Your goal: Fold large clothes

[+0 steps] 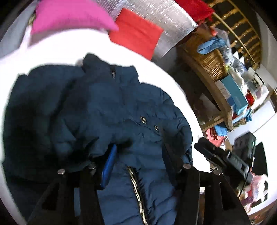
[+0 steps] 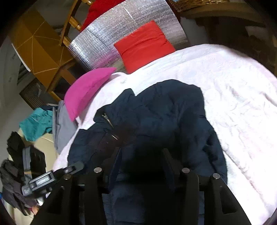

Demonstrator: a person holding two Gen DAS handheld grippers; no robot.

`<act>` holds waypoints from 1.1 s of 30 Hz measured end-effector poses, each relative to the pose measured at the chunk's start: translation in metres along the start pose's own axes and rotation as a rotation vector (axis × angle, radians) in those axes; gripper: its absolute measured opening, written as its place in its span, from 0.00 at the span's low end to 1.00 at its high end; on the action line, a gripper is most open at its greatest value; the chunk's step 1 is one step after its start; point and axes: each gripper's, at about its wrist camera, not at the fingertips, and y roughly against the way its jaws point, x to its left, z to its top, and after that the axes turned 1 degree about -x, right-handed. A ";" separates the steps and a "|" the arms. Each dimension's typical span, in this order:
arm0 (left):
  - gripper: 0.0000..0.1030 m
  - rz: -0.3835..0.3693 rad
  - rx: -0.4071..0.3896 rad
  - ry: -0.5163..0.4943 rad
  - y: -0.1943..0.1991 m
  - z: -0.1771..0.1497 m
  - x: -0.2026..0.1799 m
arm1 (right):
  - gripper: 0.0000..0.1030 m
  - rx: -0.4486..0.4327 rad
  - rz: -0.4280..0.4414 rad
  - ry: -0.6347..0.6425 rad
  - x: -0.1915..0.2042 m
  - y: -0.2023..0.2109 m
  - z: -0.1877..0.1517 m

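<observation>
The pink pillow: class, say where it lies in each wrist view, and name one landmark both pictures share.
Left wrist view: the pink pillow lies at the top left, on the far edge of the white bedcover.
Right wrist view: the pink pillow lies left of centre, at the bedcover's left edge.
Shared landmark: the red cushion leaning on the silver foil panel.

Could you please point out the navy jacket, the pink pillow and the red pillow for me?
navy jacket [image 1: 107,110]: left wrist view, on its quilted chest panel.
pink pillow [image 2: 86,90]: right wrist view, middle of its face.
red pillow [image 2: 145,45]: right wrist view, middle of its face.
</observation>
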 end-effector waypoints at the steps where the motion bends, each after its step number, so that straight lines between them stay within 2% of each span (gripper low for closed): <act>1: 0.57 0.005 -0.019 -0.008 0.007 0.001 0.003 | 0.59 0.007 0.016 -0.003 0.002 -0.002 0.002; 2: 0.57 0.010 -0.038 -0.012 0.016 0.001 0.008 | 0.65 0.023 0.044 -0.004 0.005 -0.006 0.004; 4: 0.57 0.034 -0.059 0.000 0.025 0.007 0.023 | 0.68 0.052 0.069 -0.003 0.011 -0.015 0.005; 6: 0.57 0.064 -0.082 0.030 0.027 0.015 0.038 | 0.68 0.101 0.089 -0.017 0.015 -0.033 0.004; 9: 0.58 0.054 -0.126 0.061 0.042 0.020 0.048 | 0.68 0.180 0.113 -0.052 0.015 -0.059 0.002; 13: 0.58 0.038 -0.101 0.059 0.034 0.019 0.045 | 0.68 0.298 0.209 -0.174 0.016 -0.093 -0.009; 17: 0.58 -0.012 -0.036 0.030 0.034 0.017 0.038 | 0.68 0.361 0.269 -0.202 0.030 -0.105 -0.029; 19: 0.58 -0.105 0.009 0.021 0.044 0.013 0.035 | 0.68 0.388 0.296 -0.222 0.032 -0.108 -0.039; 20: 0.58 -0.136 0.005 0.004 0.053 0.012 0.032 | 0.68 0.399 0.310 -0.239 0.032 -0.109 -0.042; 23: 0.64 -0.151 -0.072 -0.023 0.082 0.012 0.033 | 0.68 0.436 0.350 -0.294 0.030 -0.120 -0.053; 25: 0.68 -0.156 -0.142 0.011 0.098 0.015 0.046 | 0.68 0.436 0.345 -0.308 0.035 -0.126 -0.057; 27: 0.69 -0.076 -0.187 0.063 0.101 0.017 0.064 | 0.56 0.391 0.326 -0.300 0.039 -0.126 -0.058; 29: 0.69 0.036 -0.186 0.129 0.094 0.019 0.081 | 0.40 0.341 0.287 -0.273 0.043 -0.121 -0.053; 33: 0.69 0.314 -0.131 0.217 0.066 0.020 0.103 | 0.29 0.227 0.191 -0.174 0.049 -0.102 -0.039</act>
